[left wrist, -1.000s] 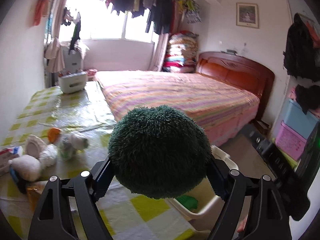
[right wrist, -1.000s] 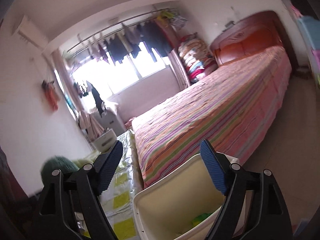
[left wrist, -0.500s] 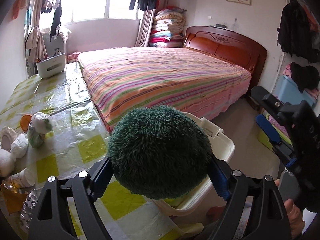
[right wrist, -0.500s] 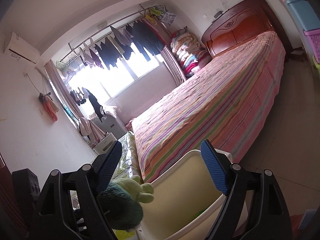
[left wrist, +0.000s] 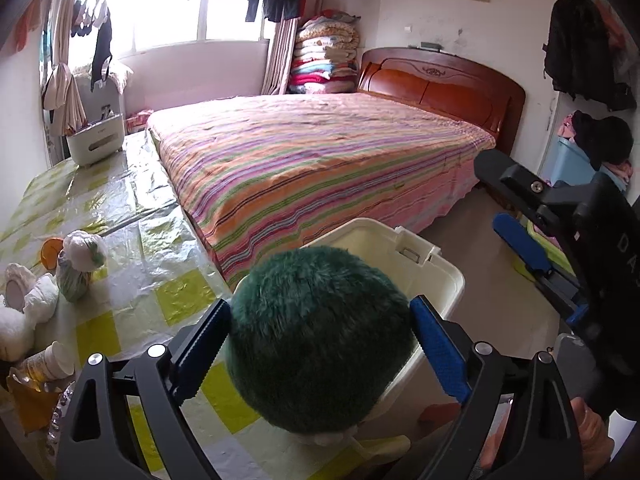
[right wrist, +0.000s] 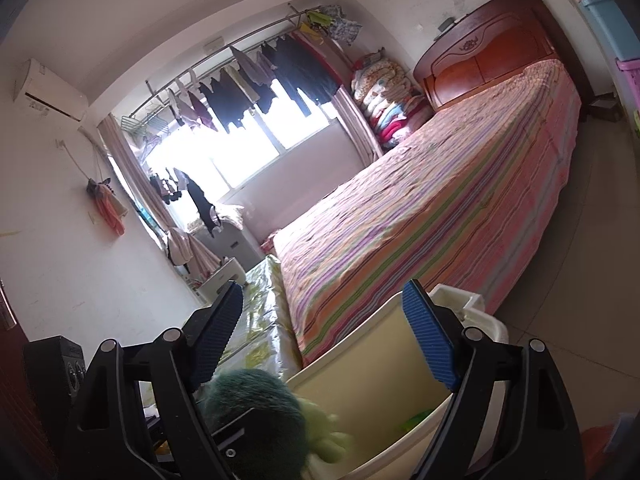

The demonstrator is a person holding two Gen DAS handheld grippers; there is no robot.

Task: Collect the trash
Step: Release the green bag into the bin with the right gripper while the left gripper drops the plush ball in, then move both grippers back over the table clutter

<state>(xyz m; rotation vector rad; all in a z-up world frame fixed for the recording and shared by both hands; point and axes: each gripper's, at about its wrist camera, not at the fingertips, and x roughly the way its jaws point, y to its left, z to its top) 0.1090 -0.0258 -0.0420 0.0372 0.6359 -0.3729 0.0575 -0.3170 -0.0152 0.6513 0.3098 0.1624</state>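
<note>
My left gripper [left wrist: 320, 344] is shut on a dark green fuzzy plush toy [left wrist: 320, 340] and holds it over the near rim of a cream plastic bin [left wrist: 436, 276] that stands beside the table. The plush also shows in the right wrist view [right wrist: 256, 416], with its light green part [right wrist: 324, 436] at the bin's edge. My right gripper [right wrist: 320, 336] is open and empty above the bin [right wrist: 372, 380]; it also shows at the right of the left wrist view [left wrist: 560, 240]. Something green [right wrist: 416, 420] lies inside the bin.
The table [left wrist: 120, 220] has a yellow checked plastic cover. At its left lie white crumpled wads [left wrist: 36, 300], a bagged item [left wrist: 80, 264], a paper cup [left wrist: 48, 364] and an orange piece [left wrist: 52, 252]. A white caddy [left wrist: 96, 140] stands at the far end. A striped bed [left wrist: 320, 168] lies beyond.
My left gripper has carried the plush to the right, from over the table to over the bin's rim. My right gripper stayed open above the bin.
</note>
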